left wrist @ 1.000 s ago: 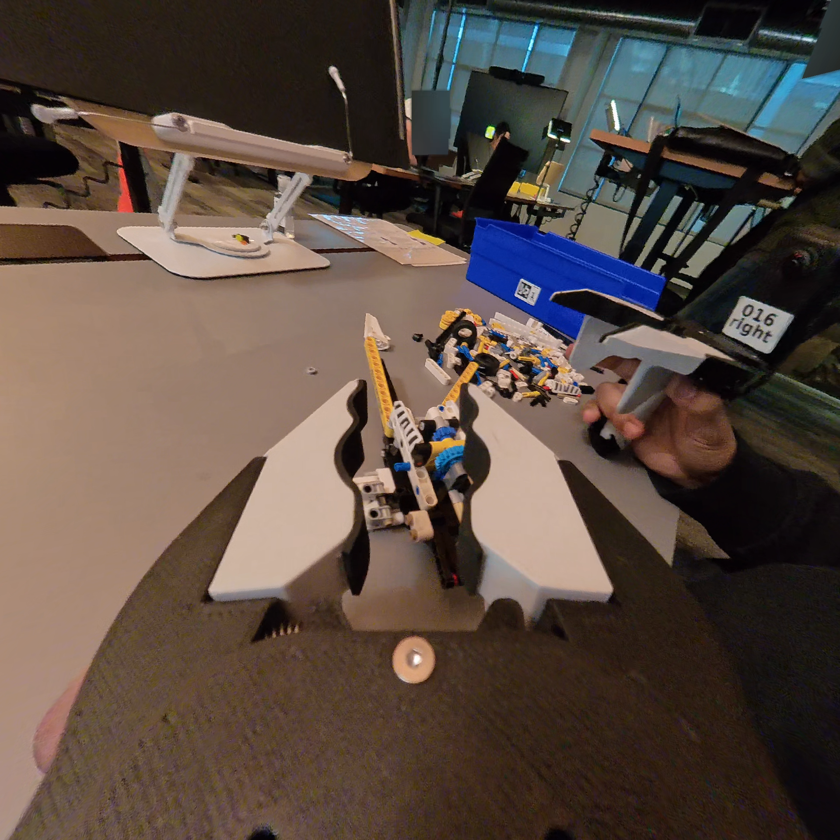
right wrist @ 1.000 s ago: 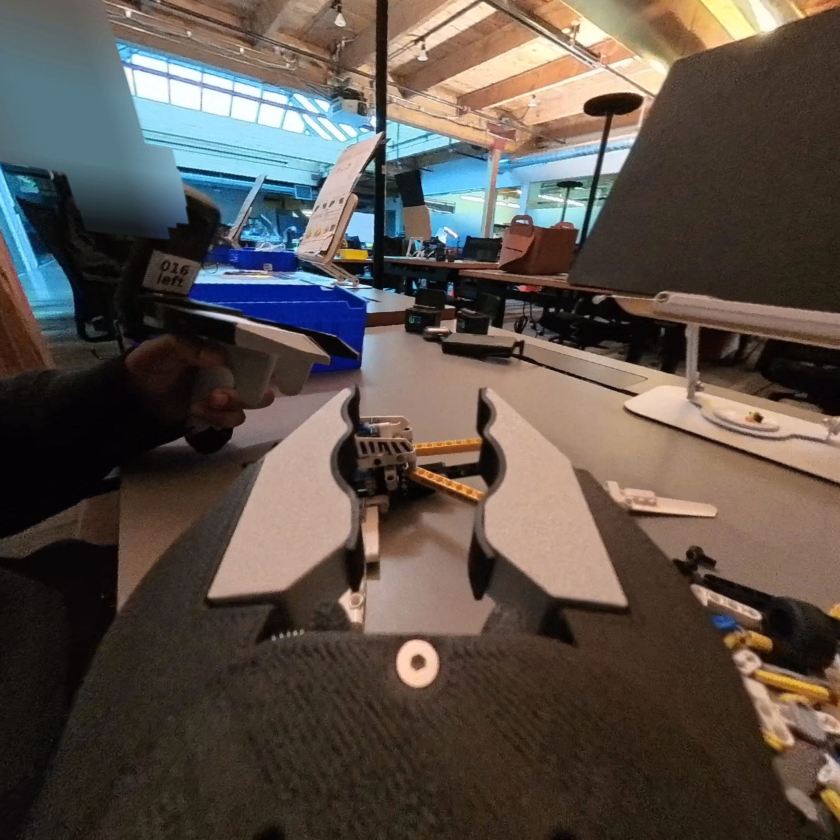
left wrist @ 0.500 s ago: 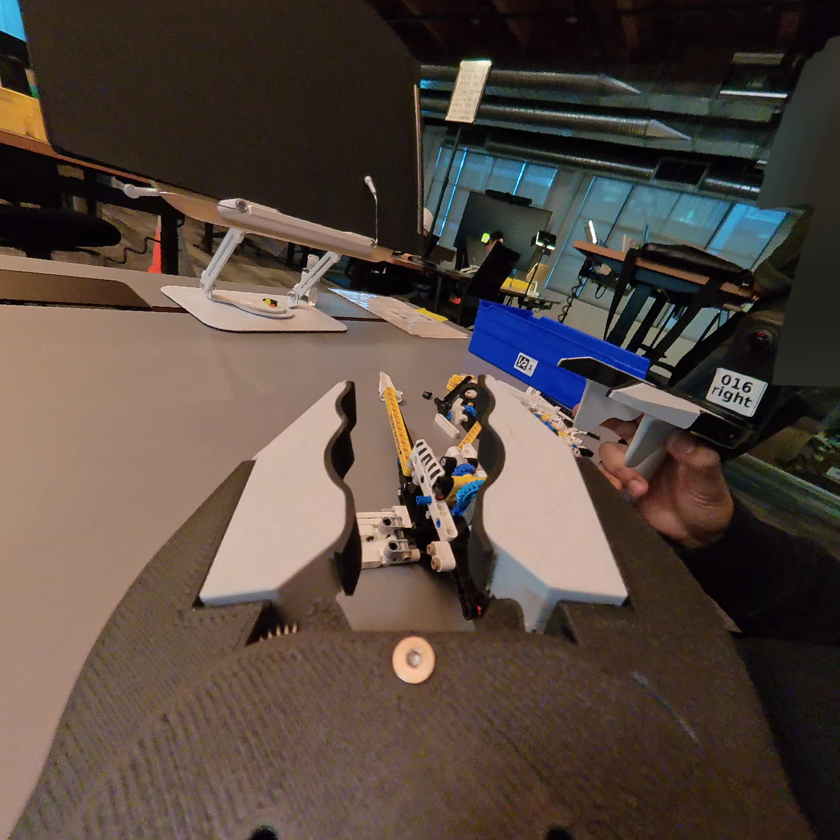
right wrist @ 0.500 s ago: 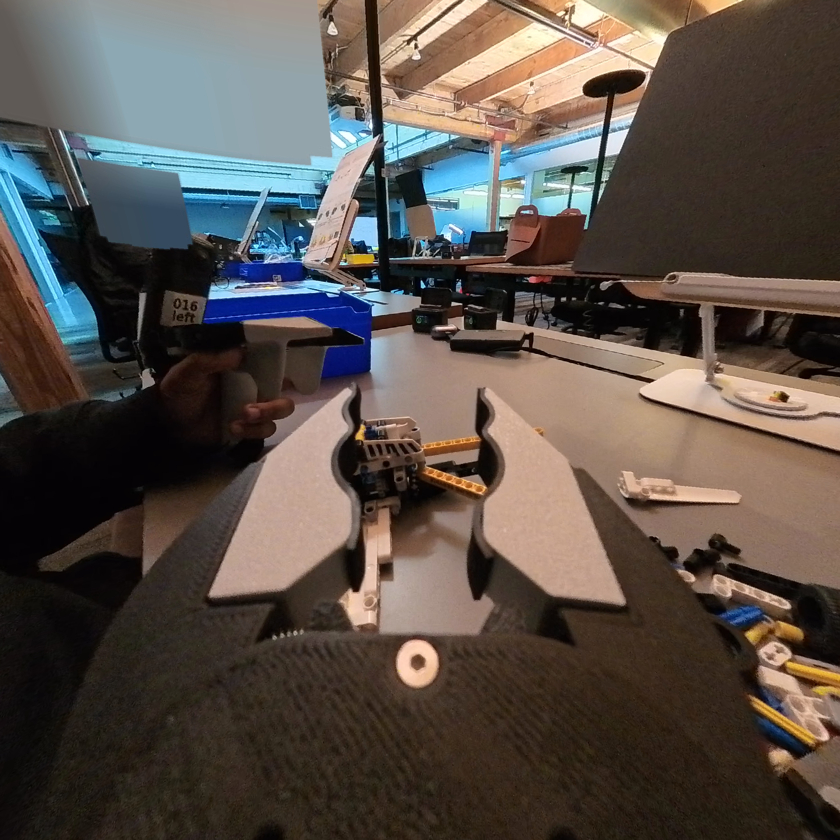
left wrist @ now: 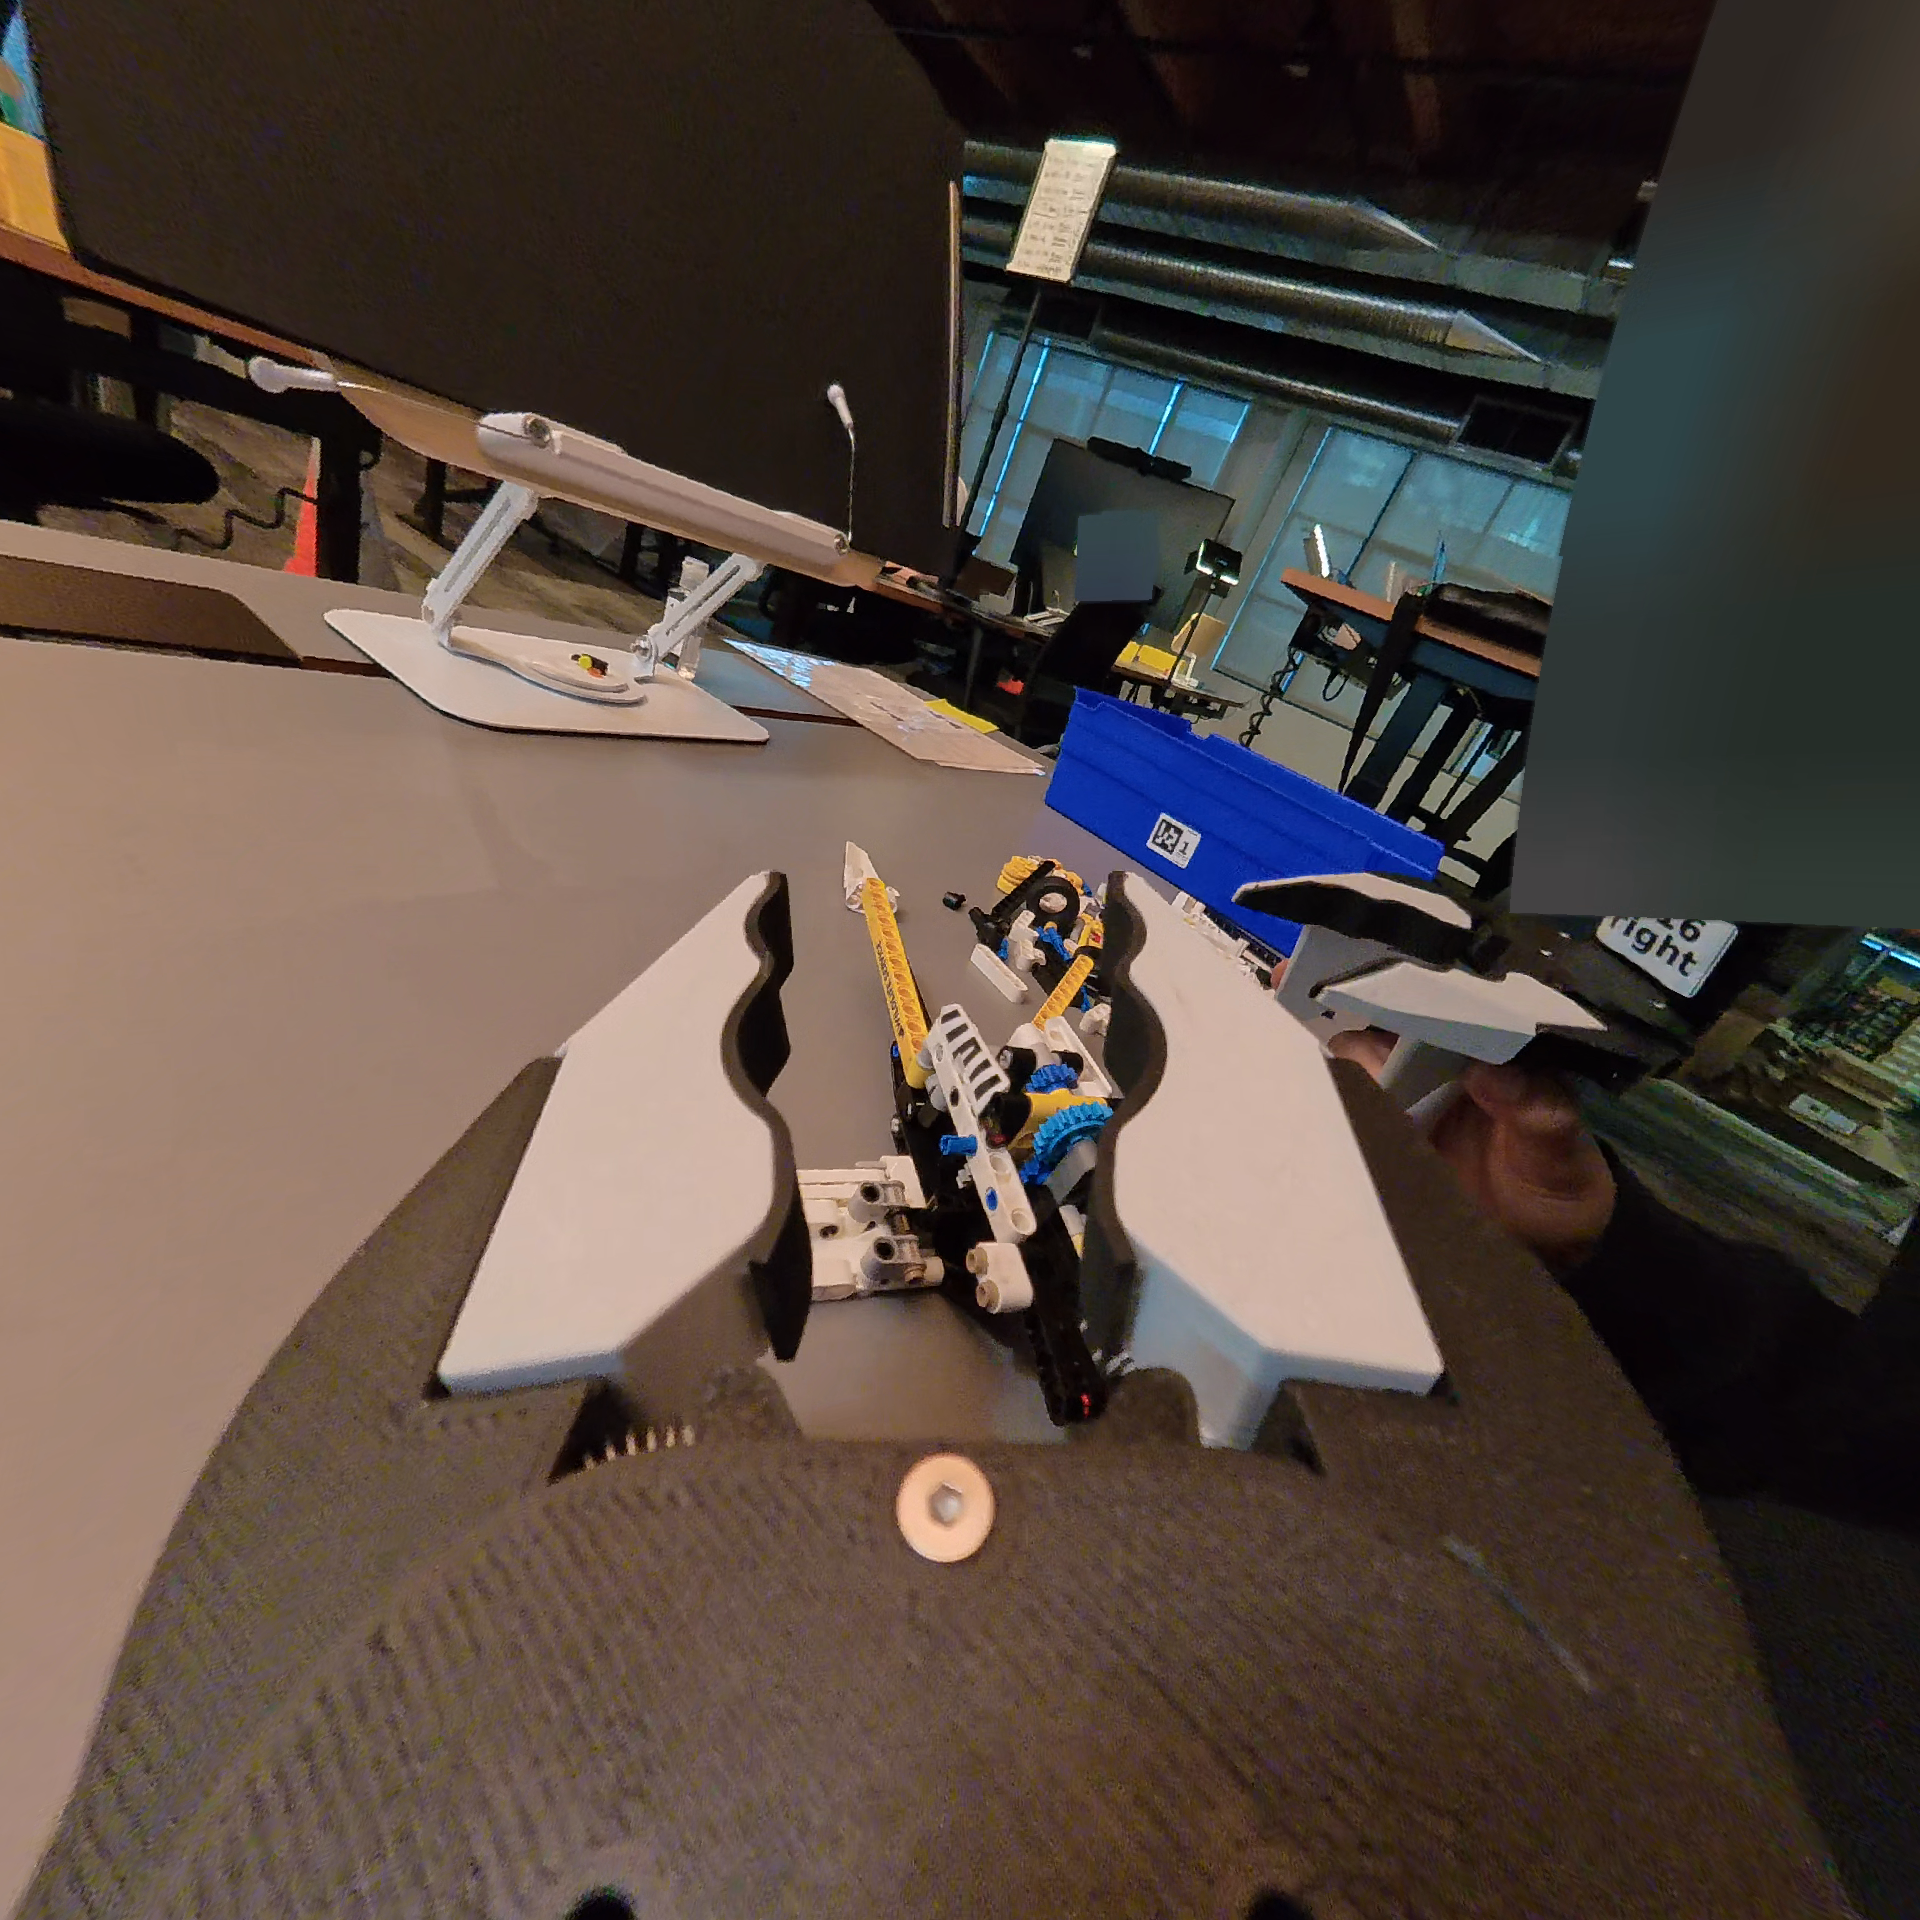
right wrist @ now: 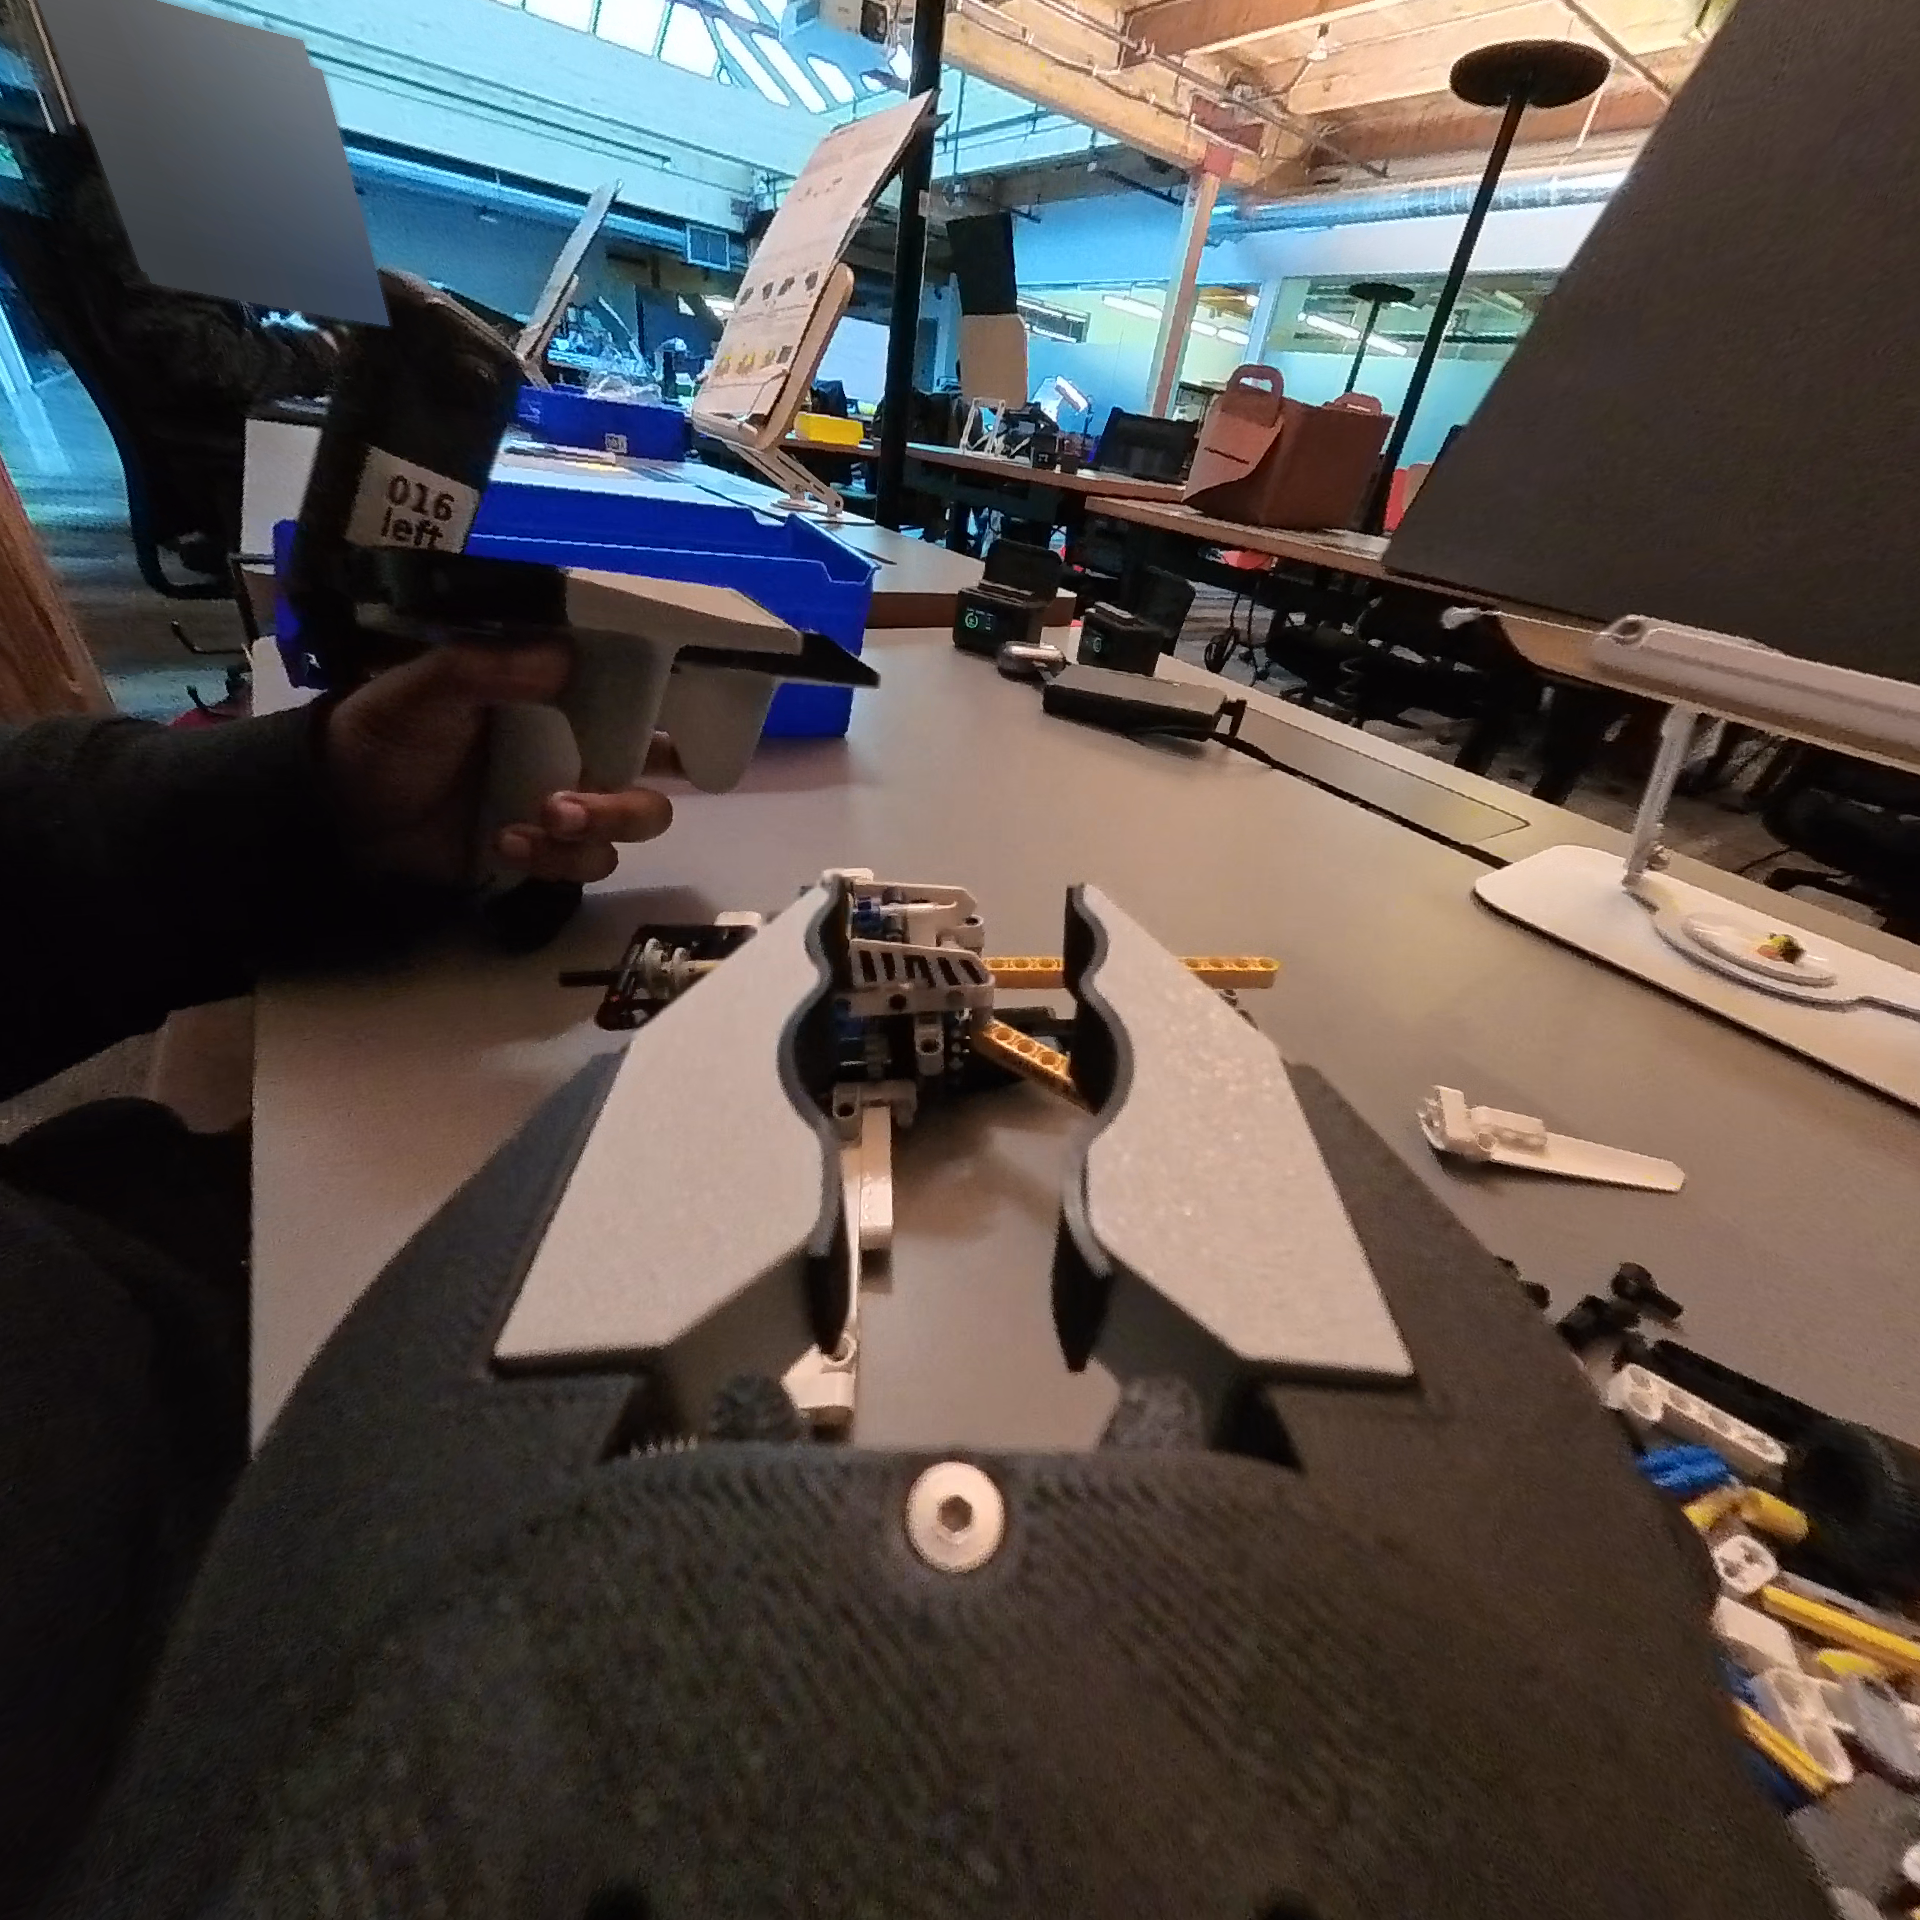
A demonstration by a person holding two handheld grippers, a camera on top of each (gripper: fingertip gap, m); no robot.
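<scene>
Two hand-held grippers, both empty. Left hand-held gripper (left wrist: pixel 940 883): fingers spread wide, raised clear of the worktop (left wrist: pixel 312 935). Right hand-held gripper (right wrist: pixel 951 899): fingers apart, nothing between them. One part-built brick model (left wrist: pixel 987 1122) in white, black, yellow and blue lies ungripped on the worktop between the two. Loose bricks (right wrist: pixel 1766 1538) are heaped near a blue bin (left wrist: pixel 1226 800).

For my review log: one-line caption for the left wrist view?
Left gripper open around a yellow, white and black toy brick assembly on the grey table.
</scene>
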